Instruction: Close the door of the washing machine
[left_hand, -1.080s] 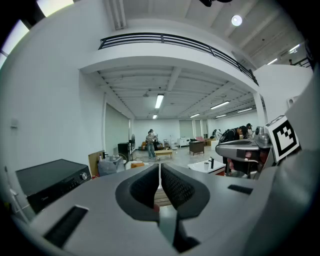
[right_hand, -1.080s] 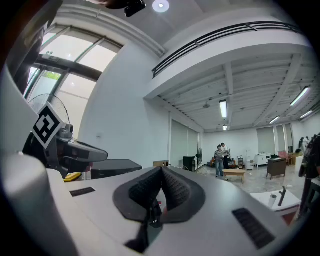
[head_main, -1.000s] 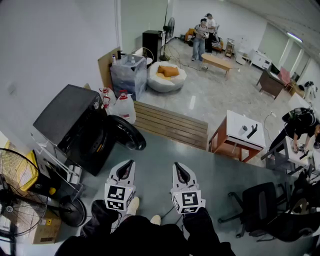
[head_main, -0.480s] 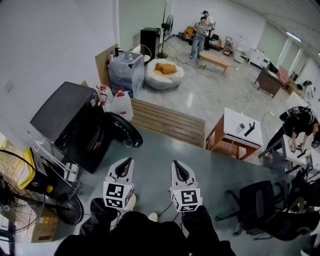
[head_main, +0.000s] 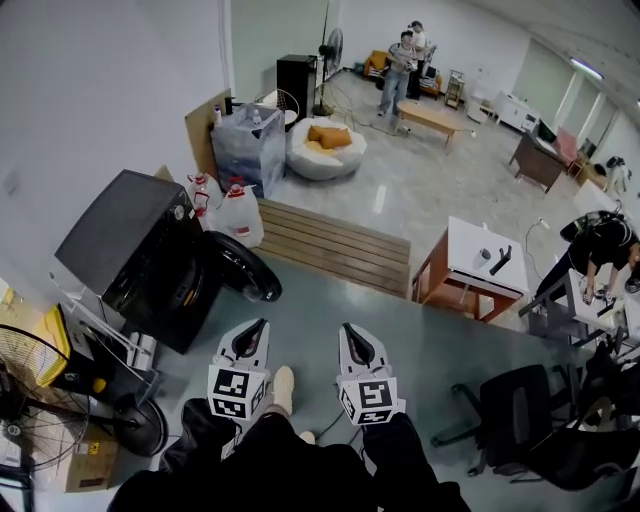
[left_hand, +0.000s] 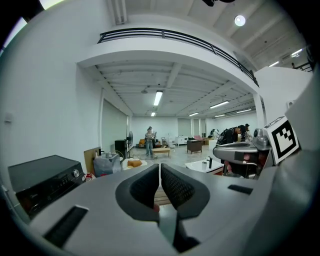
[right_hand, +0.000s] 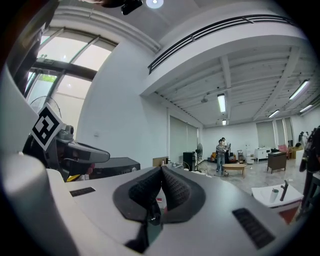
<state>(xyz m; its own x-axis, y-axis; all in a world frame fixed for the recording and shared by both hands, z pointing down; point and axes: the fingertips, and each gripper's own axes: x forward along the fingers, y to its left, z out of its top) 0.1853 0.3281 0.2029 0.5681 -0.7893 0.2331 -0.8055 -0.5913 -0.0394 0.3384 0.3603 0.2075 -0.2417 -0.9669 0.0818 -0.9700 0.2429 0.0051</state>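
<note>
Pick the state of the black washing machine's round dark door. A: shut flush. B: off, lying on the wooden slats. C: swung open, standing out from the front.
C: the round dark door juts out from the front of the black washing machine in the head view.

Bright ceiling strip lights, sharp, fisheye-curved edges

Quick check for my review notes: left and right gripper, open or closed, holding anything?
Left gripper: jaws closed, holding nothing.
Right gripper: jaws closed, holding nothing.
</note>
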